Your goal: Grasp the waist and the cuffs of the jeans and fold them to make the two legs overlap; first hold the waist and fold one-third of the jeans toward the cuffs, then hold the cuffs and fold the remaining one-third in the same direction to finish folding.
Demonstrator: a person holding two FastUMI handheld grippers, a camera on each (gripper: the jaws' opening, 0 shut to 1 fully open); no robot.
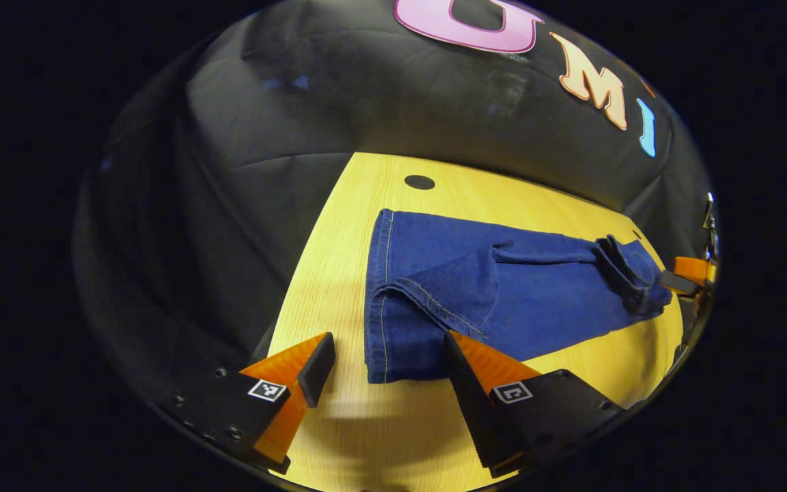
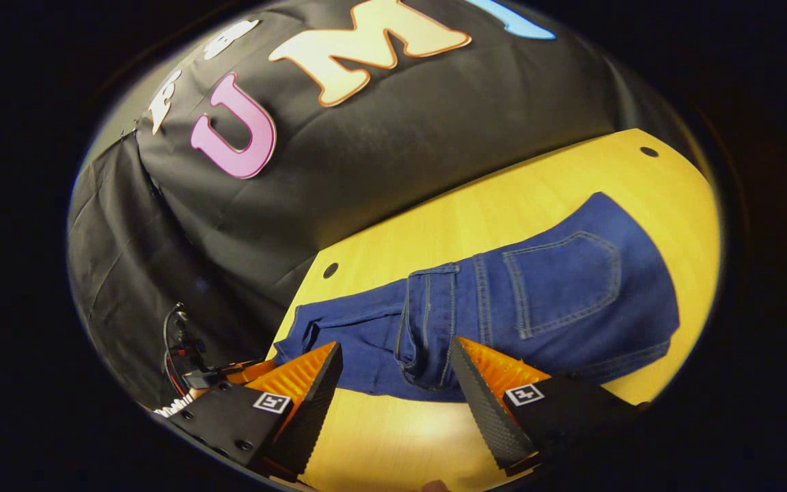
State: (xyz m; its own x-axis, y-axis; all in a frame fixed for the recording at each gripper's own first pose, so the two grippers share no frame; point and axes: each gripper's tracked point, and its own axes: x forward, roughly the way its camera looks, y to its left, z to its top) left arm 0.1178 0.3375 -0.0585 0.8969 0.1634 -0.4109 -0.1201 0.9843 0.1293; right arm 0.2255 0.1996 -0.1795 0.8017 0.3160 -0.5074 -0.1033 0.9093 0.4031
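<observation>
Dark blue jeans [image 1: 523, 294] lie flat lengthwise on the yellow wooden table [image 1: 339, 273]. In the left gripper view the cuffs [image 1: 381, 301] are the near end, one leg lying partly over the other. My left gripper [image 1: 388, 372] is open just above the table, with the near corner of the cuffs between its fingers. In the right gripper view the waistband [image 2: 427, 328] is the near end and a back pocket [image 2: 564, 280] faces up. My right gripper [image 2: 397, 379] is open astride the rumpled waist. The right gripper [image 1: 687, 273] also shows at the waist in the left gripper view.
The black cloth wall [image 1: 366, 102] rises close behind the table. Small round dark holes [image 1: 419, 182] [image 2: 330, 270] mark the tabletop near its back edge. Wires [image 2: 175, 342] hang beside the table's end in the right gripper view. Bare table strips run along both sides of the jeans.
</observation>
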